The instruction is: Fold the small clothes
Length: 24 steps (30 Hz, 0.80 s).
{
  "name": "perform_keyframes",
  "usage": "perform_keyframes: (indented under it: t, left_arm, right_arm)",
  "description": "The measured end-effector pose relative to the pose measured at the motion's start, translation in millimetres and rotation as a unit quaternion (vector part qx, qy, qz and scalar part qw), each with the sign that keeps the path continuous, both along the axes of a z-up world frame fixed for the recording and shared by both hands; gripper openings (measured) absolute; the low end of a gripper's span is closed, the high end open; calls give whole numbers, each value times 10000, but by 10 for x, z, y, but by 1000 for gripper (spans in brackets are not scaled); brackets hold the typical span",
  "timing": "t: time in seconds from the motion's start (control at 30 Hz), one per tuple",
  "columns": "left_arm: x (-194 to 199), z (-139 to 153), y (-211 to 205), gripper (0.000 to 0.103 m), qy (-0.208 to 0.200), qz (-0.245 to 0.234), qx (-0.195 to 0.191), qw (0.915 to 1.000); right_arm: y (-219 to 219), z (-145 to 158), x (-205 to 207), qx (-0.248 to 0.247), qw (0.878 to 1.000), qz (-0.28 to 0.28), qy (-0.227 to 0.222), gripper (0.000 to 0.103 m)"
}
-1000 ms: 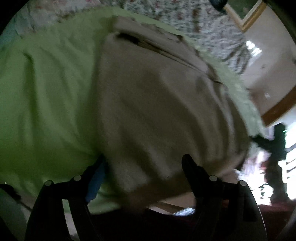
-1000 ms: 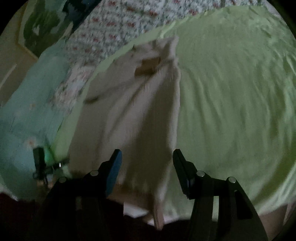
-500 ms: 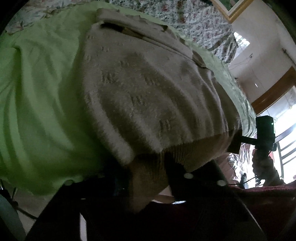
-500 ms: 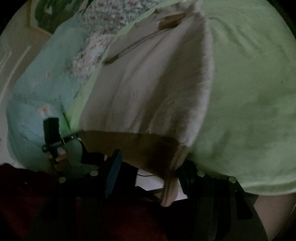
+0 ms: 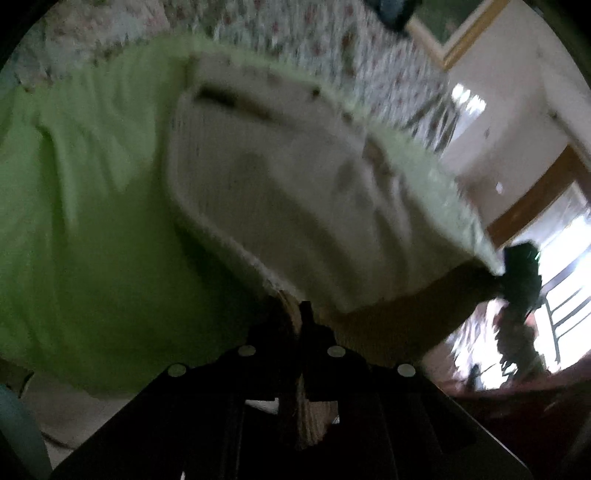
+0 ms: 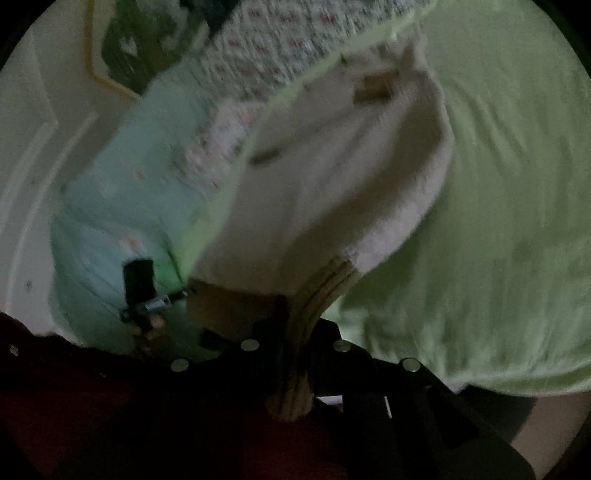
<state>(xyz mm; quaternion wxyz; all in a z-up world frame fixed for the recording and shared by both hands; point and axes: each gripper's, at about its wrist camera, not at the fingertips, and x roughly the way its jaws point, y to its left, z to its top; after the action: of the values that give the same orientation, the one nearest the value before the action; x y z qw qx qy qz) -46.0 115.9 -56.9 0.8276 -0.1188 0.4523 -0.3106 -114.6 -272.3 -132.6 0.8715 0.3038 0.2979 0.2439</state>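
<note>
A cream knitted sweater (image 5: 295, 192) with a tan ribbed hem lies spread on a light green sheet (image 5: 92, 221) over the bed, its far end toward a floral quilt (image 5: 314, 40). The left tool (image 5: 297, 317) is pinched closed on one near corner of the hem; the ribbed band bunches between its fingers. The right tool (image 6: 295, 332) is likewise clamped on the other near corner of the sweater (image 6: 332, 177), folds of tan ribbing hanging through.

green sheet (image 5: 92, 221) | floral quilt (image 5: 332, 40) | pale-blue bedding (image 6: 122, 206) | framed picture (image 5: 458, 33)
</note>
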Motion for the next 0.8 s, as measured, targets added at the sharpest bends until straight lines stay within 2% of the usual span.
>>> perform_keyframes:
  t: [0.13,0.27,0.5,0.67,0.8]
  left_arm:
    - [130,410,134,7,-474,261,-454,9975]
    - [368,734,123,7,-894,444,-528,9936]
    - [1056,1087,-209,7,-1466,681,-355,9862]
    - [1703,1192,-449,7,-1540,918,-110,9837]
    - [2224,1133,-615,7,-1430,1073,83,9839]
  right_arm:
    - [-157,318,19,364,9979,-183,-497,10]
    - [-275,663,157,370,9945,-388,-900,10]
    - [-482,1044,689,133,9901,-743,-1186,10]
    - [-798,1245,1263,-36,9860,-1147,-1211,10]
    - [-922,1357,1783,-329,9840,-1347,-1120,10]
